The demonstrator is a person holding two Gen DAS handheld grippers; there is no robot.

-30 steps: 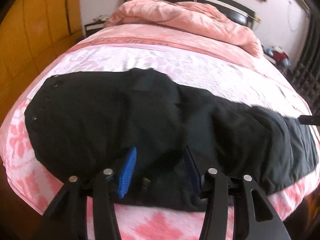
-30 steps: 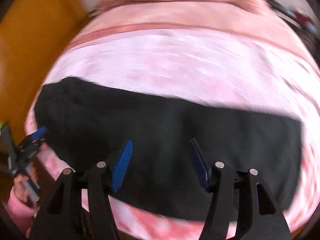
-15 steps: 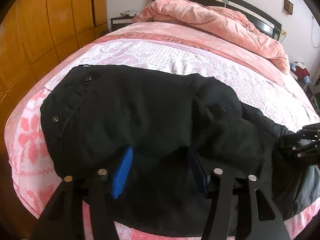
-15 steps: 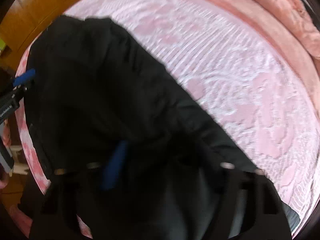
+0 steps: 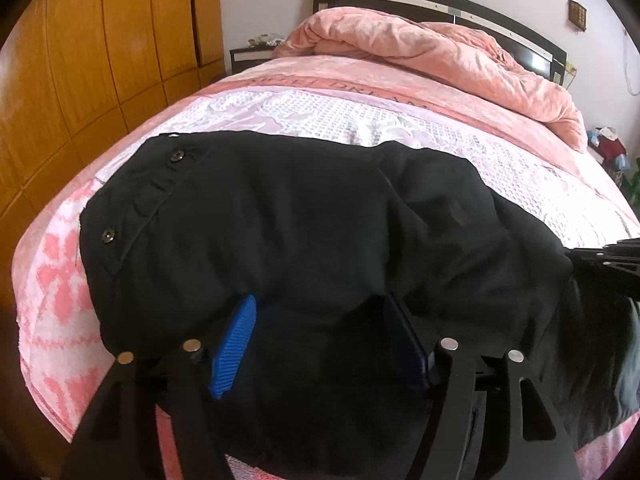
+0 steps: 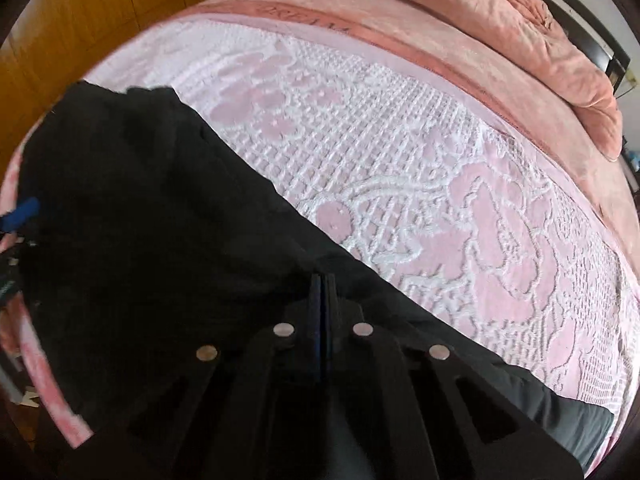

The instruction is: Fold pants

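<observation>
Pink patterned bedspread (image 6: 400, 200), wooden wardrobe (image 5: 80, 60)

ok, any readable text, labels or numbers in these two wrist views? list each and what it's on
"SWEET DREAM": woven along the darker pink band of the pink and white patterned bedspread, faint; the last letters fade out, so partly a guess.
Same band in the right wrist view: lettering upside down, too blurred to read.
Black fabric pants: no label or print visible.

The black pants (image 5: 304, 240) lie rumpled across the near edge of the pink bed, snap-button waistband at the left, fabric bunched
</observation>
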